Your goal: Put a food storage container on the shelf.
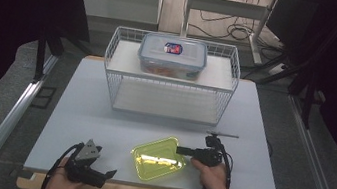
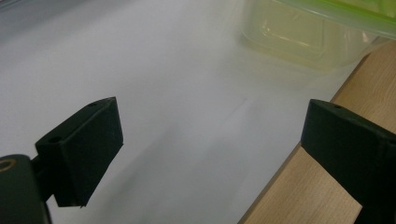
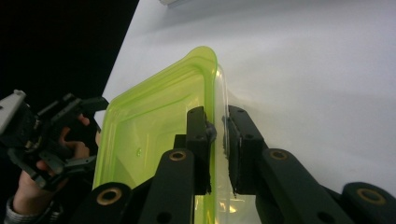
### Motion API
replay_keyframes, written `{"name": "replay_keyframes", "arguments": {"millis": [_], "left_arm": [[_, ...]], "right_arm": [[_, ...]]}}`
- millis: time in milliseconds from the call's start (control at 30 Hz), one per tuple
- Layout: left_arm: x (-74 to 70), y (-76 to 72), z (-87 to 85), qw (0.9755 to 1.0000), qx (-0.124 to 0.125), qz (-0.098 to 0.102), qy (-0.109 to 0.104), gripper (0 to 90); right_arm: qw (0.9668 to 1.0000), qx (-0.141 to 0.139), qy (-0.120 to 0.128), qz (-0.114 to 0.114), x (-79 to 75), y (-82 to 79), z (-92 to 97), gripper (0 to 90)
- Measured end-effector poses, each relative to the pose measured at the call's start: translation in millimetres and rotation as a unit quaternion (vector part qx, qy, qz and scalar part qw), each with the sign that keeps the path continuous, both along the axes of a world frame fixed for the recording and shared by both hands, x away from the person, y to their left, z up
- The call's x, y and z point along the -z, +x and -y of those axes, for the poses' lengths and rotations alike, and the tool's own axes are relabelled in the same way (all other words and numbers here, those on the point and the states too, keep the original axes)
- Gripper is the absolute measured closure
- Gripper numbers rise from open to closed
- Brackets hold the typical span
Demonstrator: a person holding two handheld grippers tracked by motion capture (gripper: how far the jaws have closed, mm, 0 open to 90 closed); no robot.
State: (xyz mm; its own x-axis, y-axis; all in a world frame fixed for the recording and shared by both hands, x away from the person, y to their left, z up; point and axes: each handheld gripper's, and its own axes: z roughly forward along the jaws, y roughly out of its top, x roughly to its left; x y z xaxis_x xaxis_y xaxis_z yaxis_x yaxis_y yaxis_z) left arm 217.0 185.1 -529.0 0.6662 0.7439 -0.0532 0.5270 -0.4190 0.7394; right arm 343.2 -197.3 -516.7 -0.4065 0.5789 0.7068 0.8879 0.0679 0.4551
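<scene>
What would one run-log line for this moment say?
right gripper: shut on green container rim | left gripper: open, idle | table

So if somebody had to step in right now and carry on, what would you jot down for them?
Right gripper: fingers closed on the rim of the green container, one inside, one outside.
Left gripper: open, holding nothing, at the near table edge left of the container.
Green container: near the front of the white table, no lid on it.
Clear lidded box: on top of the wire rack behind.
Done: container gripped. Left: lifting and moving it; I cannot tell where.
</scene>
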Motion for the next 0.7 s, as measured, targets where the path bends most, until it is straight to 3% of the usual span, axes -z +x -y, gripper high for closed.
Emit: {"name": "replay_keyframes", "arguments": {"millis": [100,233,467,700], "left_arm": [[0.0,0.1,-0.5,1.0,-0.001,0.001,-0.001,5.7],[-0.1,0.1,-0.3,1.0,-0.001,0.001,0.0,5.7],[-0.1,0.3,-1.1,1.0,-0.004,0.001,-0.003,5.7],[0.0,0.2,-1.0,1.0,-0.004,0.001,-0.004,5.7]], "right_arm": [[1.0,-0.004,-0.004,0.001,-2.5,-0.7,-0.3,80.0],[0.9998,0.0,0.017,-0.001,-5.3,0.1,5.1,80.0],[0.9988,0.015,0.043,0.015,-18.9,3.7,13.8,79.9],[0.998,0.02,0.05,0.032,-33.0,5.8,15.7,80.0]]}}
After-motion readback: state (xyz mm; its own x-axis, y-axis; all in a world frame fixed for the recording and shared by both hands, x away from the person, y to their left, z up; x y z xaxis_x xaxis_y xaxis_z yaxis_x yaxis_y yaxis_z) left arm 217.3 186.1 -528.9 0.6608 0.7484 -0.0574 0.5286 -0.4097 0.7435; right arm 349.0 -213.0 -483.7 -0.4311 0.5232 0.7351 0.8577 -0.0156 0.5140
